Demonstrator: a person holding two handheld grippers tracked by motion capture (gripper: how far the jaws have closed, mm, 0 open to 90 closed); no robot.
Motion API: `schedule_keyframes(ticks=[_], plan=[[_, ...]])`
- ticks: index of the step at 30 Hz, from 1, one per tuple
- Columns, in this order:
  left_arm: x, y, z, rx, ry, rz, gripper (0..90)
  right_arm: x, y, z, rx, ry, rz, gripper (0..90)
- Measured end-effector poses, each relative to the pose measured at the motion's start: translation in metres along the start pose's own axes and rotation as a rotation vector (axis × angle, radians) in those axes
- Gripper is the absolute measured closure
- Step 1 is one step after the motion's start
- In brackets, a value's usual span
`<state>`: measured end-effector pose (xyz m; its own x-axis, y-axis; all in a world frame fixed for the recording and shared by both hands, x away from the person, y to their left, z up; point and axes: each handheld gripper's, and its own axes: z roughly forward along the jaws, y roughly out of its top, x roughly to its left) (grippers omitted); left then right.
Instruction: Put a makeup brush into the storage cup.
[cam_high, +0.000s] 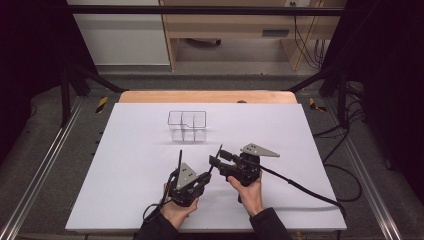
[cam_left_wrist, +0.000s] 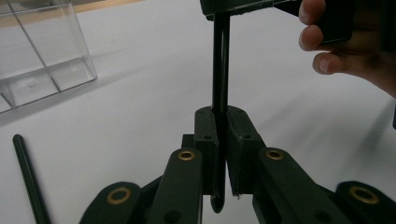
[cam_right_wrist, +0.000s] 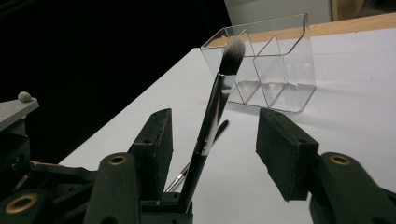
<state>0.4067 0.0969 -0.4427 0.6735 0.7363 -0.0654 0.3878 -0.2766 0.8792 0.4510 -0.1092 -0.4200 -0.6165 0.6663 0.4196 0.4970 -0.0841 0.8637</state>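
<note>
Brush (cam_right_wrist: 212, 116) between right gripper (cam_right_wrist: 212, 154) pads; clear organizer (cam_right_wrist: 271, 70) beyond

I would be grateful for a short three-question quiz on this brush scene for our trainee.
1. True or false: the clear organiser already holds a brush.
2. Which jaws are clamped on the raised makeup brush? A: those of the left gripper. B: those of the right gripper. C: both.
3. Where is the second brush?

Key:
1. False. Its compartments are empty.
2. A. The left jaws pinch the handle. The right jaws stand apart around the brush, with a clear gap on one side.
3. It lies flat on the white table, beside the left gripper.
</note>
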Motion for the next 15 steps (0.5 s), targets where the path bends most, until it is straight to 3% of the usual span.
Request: schedule_keyframes(ticks=[15], plan=[[-0.0012, -0.001, 0.0011, 0.004, -0.002, -0.014, 83.2, 0.0019, -0.0015, 0.0008, -0.017, 0.019, 0.047, 67.5]])
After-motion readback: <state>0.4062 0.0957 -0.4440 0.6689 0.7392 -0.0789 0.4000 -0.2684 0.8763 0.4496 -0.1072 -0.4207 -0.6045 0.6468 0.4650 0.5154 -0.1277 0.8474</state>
